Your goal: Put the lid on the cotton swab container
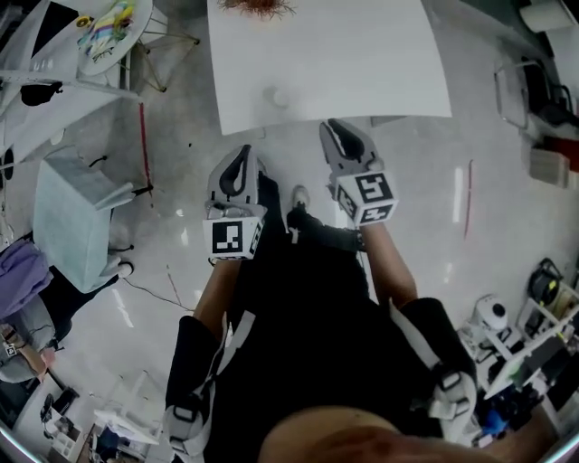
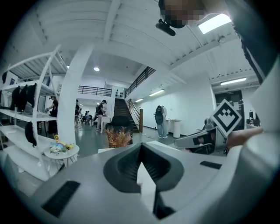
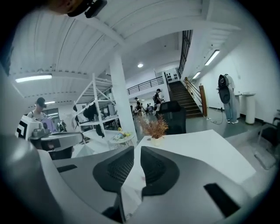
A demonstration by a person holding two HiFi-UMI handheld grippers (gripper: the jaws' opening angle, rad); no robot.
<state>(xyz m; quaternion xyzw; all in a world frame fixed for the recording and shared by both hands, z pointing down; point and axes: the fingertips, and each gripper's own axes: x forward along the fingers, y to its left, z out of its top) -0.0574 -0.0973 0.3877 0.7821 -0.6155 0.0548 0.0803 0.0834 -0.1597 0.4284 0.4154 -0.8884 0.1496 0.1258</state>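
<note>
A small pale round thing (image 1: 277,97), too faint to tell whether it is the container or its lid, sits on the white table (image 1: 362,54) near the front edge. Both grippers hover just short of that edge, pointing at the table. My left gripper (image 1: 237,161) is shut; in the left gripper view its jaws (image 2: 141,148) meet with nothing between them. My right gripper (image 1: 342,136) stands to the right of it. Its jaws (image 3: 137,148) keep a narrow gap, and only the table top (image 3: 197,148) shows through it.
A dried plant in a small pot (image 1: 258,7) stands at the table's far edge. A round side table with colourful items (image 1: 113,27) and a grey box (image 1: 72,217) are on the floor to the left. Shelving and equipment (image 1: 534,344) are on the right.
</note>
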